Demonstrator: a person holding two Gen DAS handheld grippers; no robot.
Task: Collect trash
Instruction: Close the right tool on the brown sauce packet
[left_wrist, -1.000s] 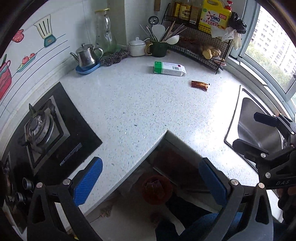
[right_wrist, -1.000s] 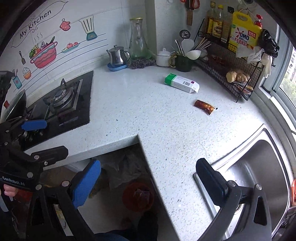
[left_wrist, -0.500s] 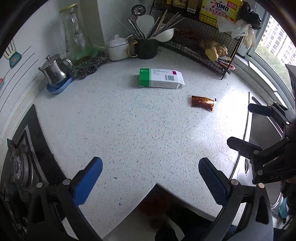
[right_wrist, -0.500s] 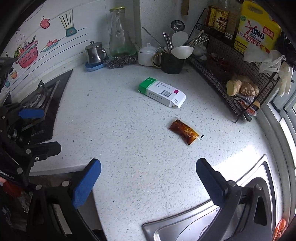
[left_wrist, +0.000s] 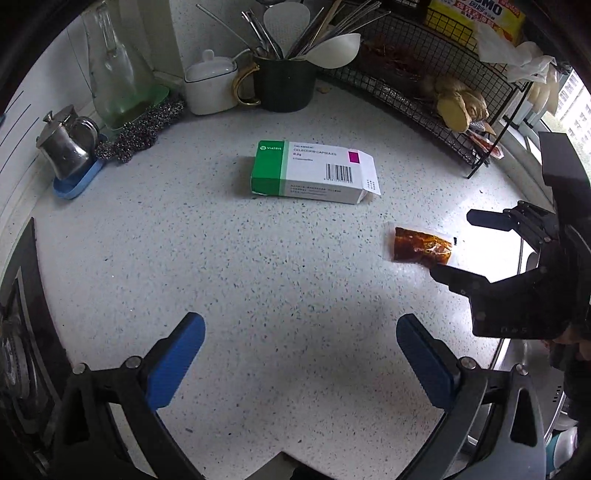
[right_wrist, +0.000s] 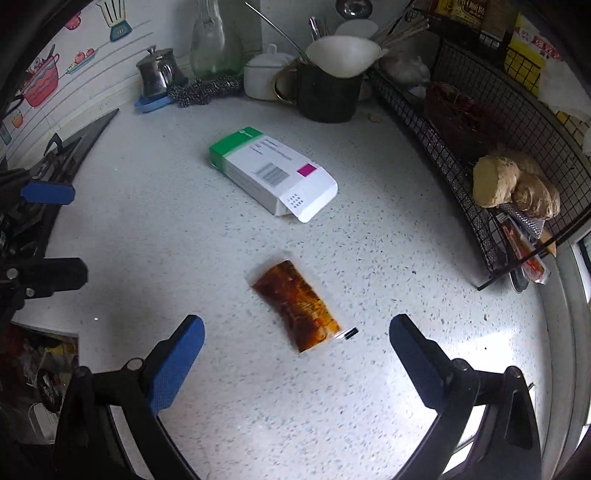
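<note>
Kitchen desk (right_wrist: 369, 406), speckled white: right claw (right_wrist: 295, 360) closing, nothing gripped, sauce sachet (right_wrist: 299, 306) just ahead between its fingers; left claw (left_wrist: 301, 356) wide, empty, medicine box (left_wrist: 314, 173) well ahead; lower onto sachet's middle, pinch flat

Speckled counter (left_wrist: 229, 280) bears box (left_wrist: 314, 171) (sachet (right_wrist: 297, 304) nearby).

I'm in a home kitchen: speckled countertop (left_wrist: 258, 277), gas hob (right_wrist: 70, 147) left of it, utensil mug (left_wrist: 284, 86) behind.
</note>
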